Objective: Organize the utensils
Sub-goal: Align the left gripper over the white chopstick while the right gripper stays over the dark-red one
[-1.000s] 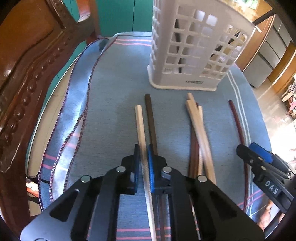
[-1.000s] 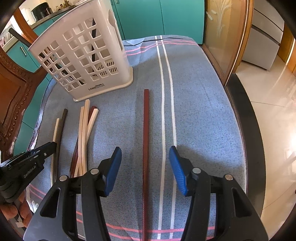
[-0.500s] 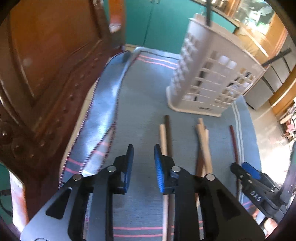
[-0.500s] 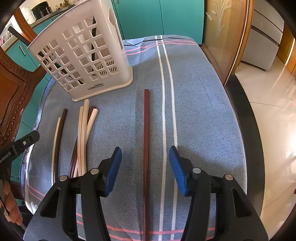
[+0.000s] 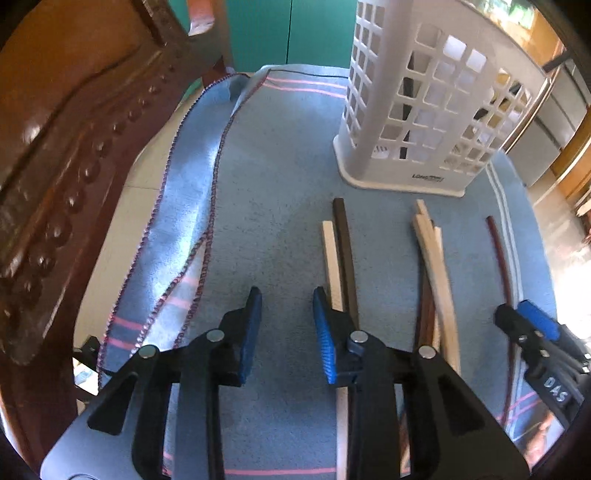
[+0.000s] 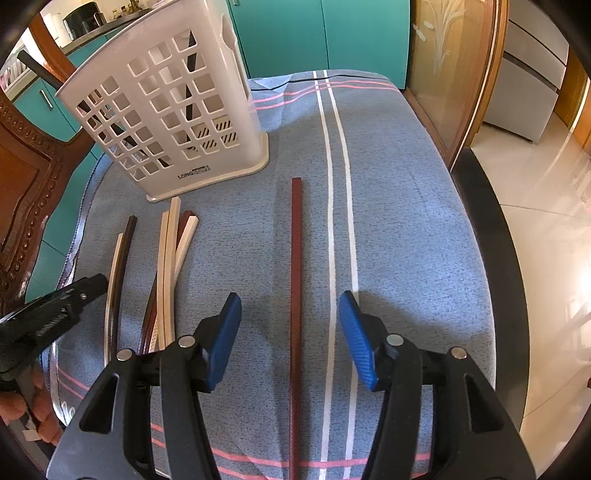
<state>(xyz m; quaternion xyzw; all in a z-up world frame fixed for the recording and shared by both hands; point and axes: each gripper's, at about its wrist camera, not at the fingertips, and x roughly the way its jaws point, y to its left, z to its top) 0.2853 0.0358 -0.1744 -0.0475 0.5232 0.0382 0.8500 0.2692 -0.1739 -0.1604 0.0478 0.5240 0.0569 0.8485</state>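
Observation:
Chopsticks lie on a blue cloth in front of a white perforated utensil holder (image 5: 424,122) (image 6: 173,110), which has dark sticks inside. My left gripper (image 5: 286,299) hangs over bare cloth, its jaws opening with nothing between them. A pale chopstick (image 5: 330,254) and a dark one (image 5: 345,251) run under its right finger. Further right lies a bundle of pale and brown chopsticks (image 5: 436,266) (image 6: 168,266). My right gripper (image 6: 290,299) is open, straddling a dark red chopstick (image 6: 296,240) without touching it.
A carved wooden chair (image 5: 55,166) stands close on the left, past the folded edge of the cloth (image 5: 184,206). On the right the table edge (image 6: 476,221) drops to a shiny tiled floor (image 6: 546,229). Teal cabinets (image 6: 325,33) are behind.
The left gripper let go of the pale chopstick, which lies on the cloth, and its jaws spread as it shifted left. The right gripper stayed still.

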